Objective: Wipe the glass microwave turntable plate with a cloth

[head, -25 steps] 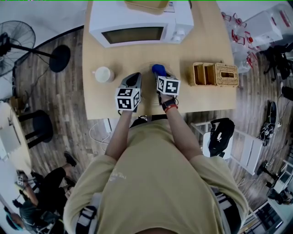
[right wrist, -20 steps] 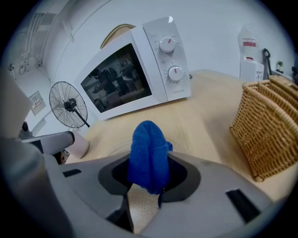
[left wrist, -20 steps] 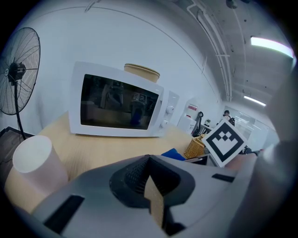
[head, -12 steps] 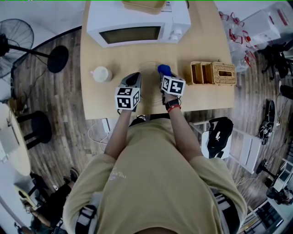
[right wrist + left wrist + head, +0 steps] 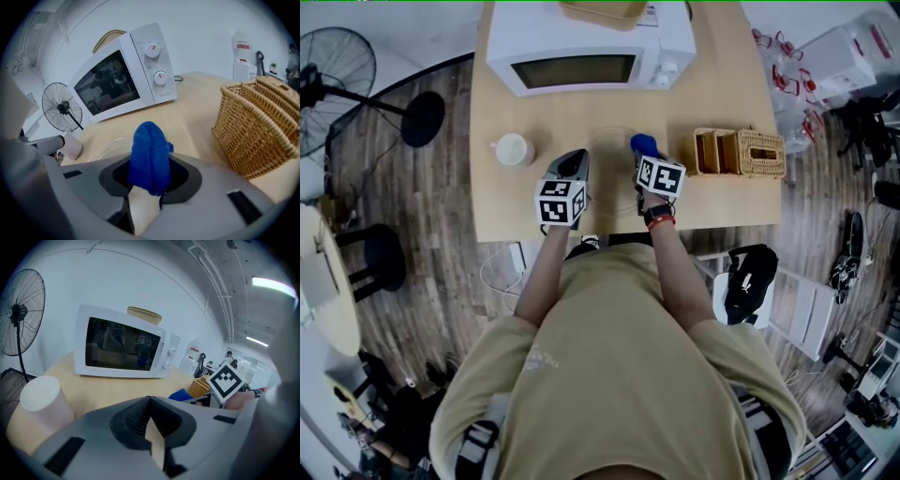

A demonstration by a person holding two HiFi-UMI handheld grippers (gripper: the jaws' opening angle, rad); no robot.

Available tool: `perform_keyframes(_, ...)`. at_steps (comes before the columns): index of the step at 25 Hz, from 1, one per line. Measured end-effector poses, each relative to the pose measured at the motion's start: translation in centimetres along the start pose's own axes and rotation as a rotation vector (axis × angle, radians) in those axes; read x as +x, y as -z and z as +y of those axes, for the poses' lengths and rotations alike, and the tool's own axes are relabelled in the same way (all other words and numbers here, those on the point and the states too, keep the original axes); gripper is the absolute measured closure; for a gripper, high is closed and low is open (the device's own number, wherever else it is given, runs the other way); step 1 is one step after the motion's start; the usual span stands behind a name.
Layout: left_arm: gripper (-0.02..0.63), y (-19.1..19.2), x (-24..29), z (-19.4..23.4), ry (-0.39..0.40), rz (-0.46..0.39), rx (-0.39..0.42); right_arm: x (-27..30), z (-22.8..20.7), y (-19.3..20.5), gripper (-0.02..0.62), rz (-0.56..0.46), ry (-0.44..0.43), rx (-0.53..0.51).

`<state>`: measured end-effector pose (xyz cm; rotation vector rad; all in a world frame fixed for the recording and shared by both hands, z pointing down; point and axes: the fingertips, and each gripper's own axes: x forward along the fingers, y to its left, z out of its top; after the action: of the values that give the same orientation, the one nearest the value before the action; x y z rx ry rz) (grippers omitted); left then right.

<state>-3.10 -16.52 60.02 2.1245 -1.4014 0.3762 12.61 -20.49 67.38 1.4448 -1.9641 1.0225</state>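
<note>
The left gripper has its jaws pressed together at the tips, with nothing between them; only pale table shows through the slit below where they meet. The right gripper is clenched on a blue cloth, which stands up out of the jaws in a folded hump and hangs down a little on their near side.

The glass turntable plate lies flat on the table. In the right gripper view it lies just beyond the jaws and to their left, its clear rim curving out from behind the cloth. From the head view it is a faint circle between the front ends of the two grippers. The cloth is at its right rim and the left gripper's closed tips are just beside its left rim. Whether the cloth presses on the glass cannot be told.

Past the plate stands a white microwave with its door closed and a beige bowl on top. A white cup sits on the table left of the left gripper, and a wicker basket right of the right gripper. A standing fan is off the table's left side.
</note>
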Motion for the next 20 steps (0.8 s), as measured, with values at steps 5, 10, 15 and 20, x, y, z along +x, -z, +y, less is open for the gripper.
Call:
perform_keyframes(5, 0.588, 0.3, -0.9, 0.8, -0.020, -0.005, -0.004, 0.1, 0.1, 0.0, 0.451, -0.002, -0.003, 0.004)
perform_keyframes(10, 0.588, 0.7, -2.0, 1.6, -0.038, -0.011, -0.011, 0.0, 0.8, 0.1, 0.451, -0.007, -0.041, 0.035)
perform_keyframes(15, 0.588, 0.9, -3.1, 2.3, -0.058, -0.020, -0.015, -0.2, 4.2, 0.6, 0.451, -0.013, -0.103, 0.030)
perform_keyframes(20, 0.588, 1.5, -4.3, 3.2, -0.083, -0.023, -0.027, 0.1, 8.9, 1.7, 0.451, 0.005, -0.188, -0.019)
